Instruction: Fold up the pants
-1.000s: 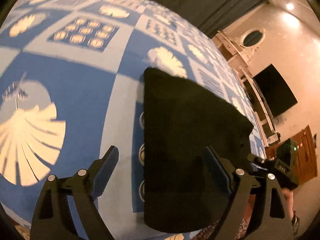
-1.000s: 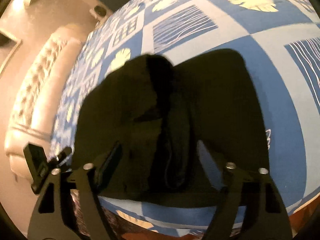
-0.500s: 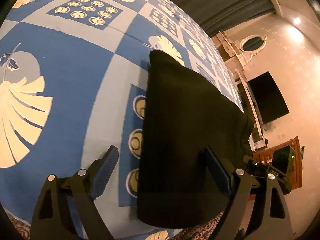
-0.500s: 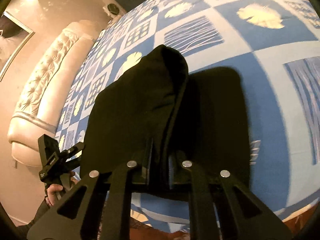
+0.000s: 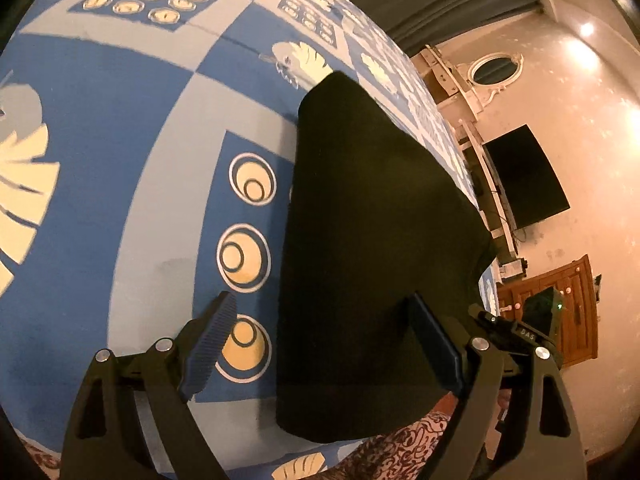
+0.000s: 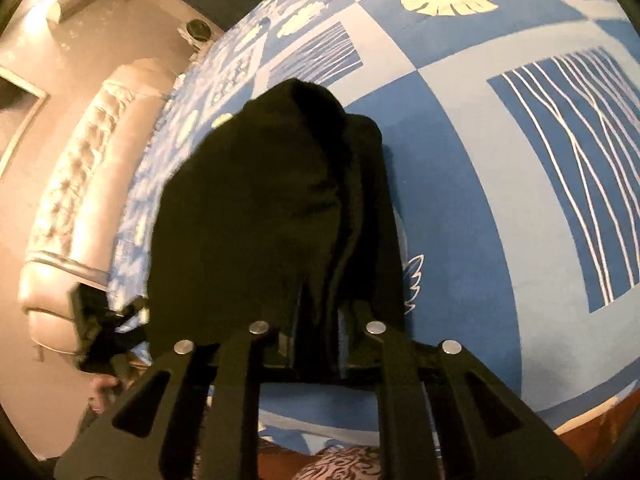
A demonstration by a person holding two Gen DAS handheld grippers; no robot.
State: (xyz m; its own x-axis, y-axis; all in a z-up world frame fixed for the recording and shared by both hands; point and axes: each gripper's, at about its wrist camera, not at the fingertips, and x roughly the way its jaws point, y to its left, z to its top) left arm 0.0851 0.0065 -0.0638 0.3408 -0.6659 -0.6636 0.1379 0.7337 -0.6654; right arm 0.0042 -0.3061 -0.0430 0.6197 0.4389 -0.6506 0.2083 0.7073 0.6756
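The black pants lie on the blue patterned bedspread, near its front edge. My left gripper is open, its left finger over the bedspread and its right finger over the pants, holding nothing. In the right wrist view my right gripper is shut on a fold of the black pants and holds that edge raised above the rest of the cloth. The right gripper also shows at the right of the left wrist view.
The bedspread covers a wide bed. A padded headboard stands at the left in the right wrist view. A dark TV, a white shelf unit and a wooden cabinet stand by the wall beyond the bed.
My right gripper closed on the edge of the pants and lifted it up and over to the left. My left gripper stayed open and drew back a little toward the bed's edge.
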